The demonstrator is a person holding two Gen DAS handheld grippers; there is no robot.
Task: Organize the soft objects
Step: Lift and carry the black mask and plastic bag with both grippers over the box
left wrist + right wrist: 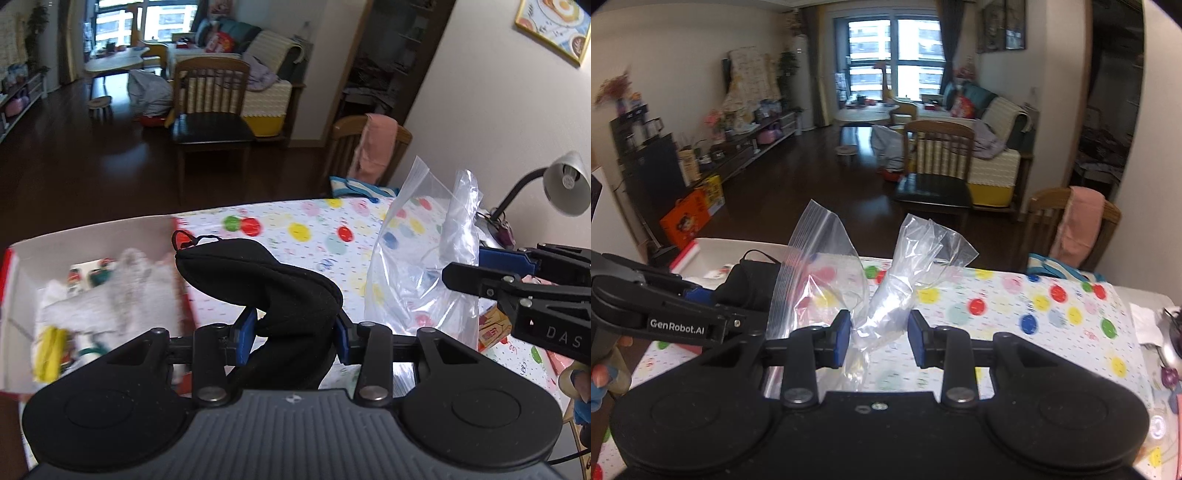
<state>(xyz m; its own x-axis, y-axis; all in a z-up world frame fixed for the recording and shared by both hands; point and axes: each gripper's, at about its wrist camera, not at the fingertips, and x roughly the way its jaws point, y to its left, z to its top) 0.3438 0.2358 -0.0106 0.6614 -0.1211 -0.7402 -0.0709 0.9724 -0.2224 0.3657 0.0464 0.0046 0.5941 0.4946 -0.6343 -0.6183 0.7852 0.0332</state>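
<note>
Left wrist view, left gripper (295,332) clamping black pouch (266,273), right gripper (877,332) pinching clear bag (886,295), box (92,236) contents blurred.

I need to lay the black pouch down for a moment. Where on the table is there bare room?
The dotted tablecloth is bare between the clear bag and the striped cloth at its far edge. The open box and the lamp corner are crowded.

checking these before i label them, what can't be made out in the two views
- Box contents, left wrist view: motion blur smears them, and the left gripper covers the near part.
- Black pouch, right wrist view: mostly behind the zip bag and the left gripper.
- Right gripper hold, right wrist view: the clear bag sits between the jaws, but a gap shows at one pad.
- Lamp base, left wrist view: hidden by the right gripper.
</note>
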